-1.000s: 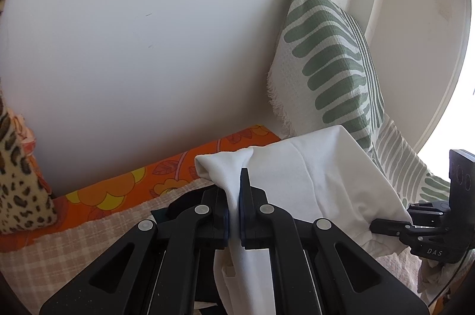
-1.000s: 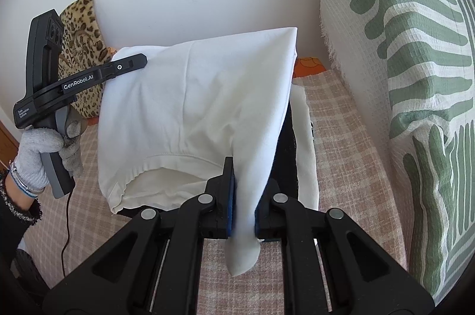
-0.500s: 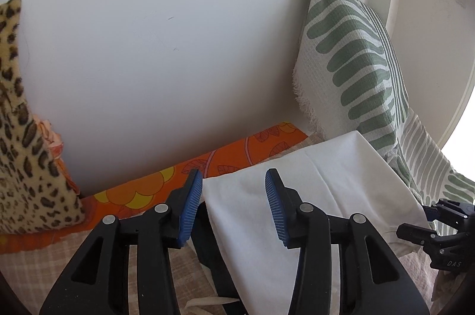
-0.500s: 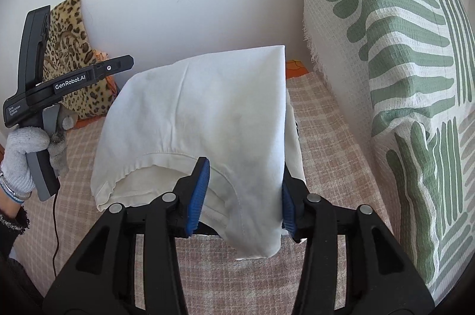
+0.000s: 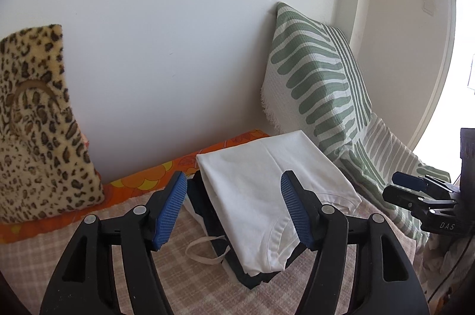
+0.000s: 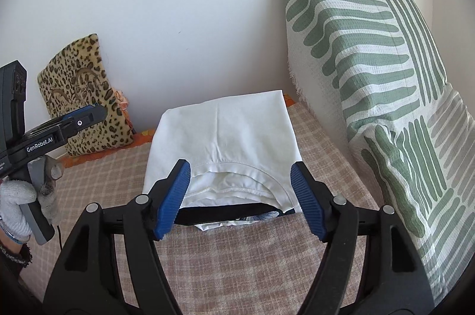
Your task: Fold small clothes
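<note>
A folded white garment (image 5: 267, 190) lies on top of a dark folded garment (image 5: 207, 208) on the checked bedcover. It also shows in the right wrist view (image 6: 225, 142), hem facing me, with the dark garment (image 6: 225, 215) showing under its near edge. My left gripper (image 5: 234, 209) is open and empty, just in front of the stack. My right gripper (image 6: 240, 199) is open and empty, its blue pads either side of the garment's near hem. The left gripper (image 6: 63, 128) appears at the left of the right wrist view, held by a gloved hand.
A green striped cushion (image 6: 371, 62) leans on the wall at the right. A leopard-print cushion (image 5: 32, 125) stands at the left. An orange floral sheet (image 5: 142, 181) runs along the wall. The checked bedcover (image 6: 237, 264) spreads in front.
Both grippers opened and let go of the white garment, which now lies flat on the dark one. Both grippers have drawn back from it.
</note>
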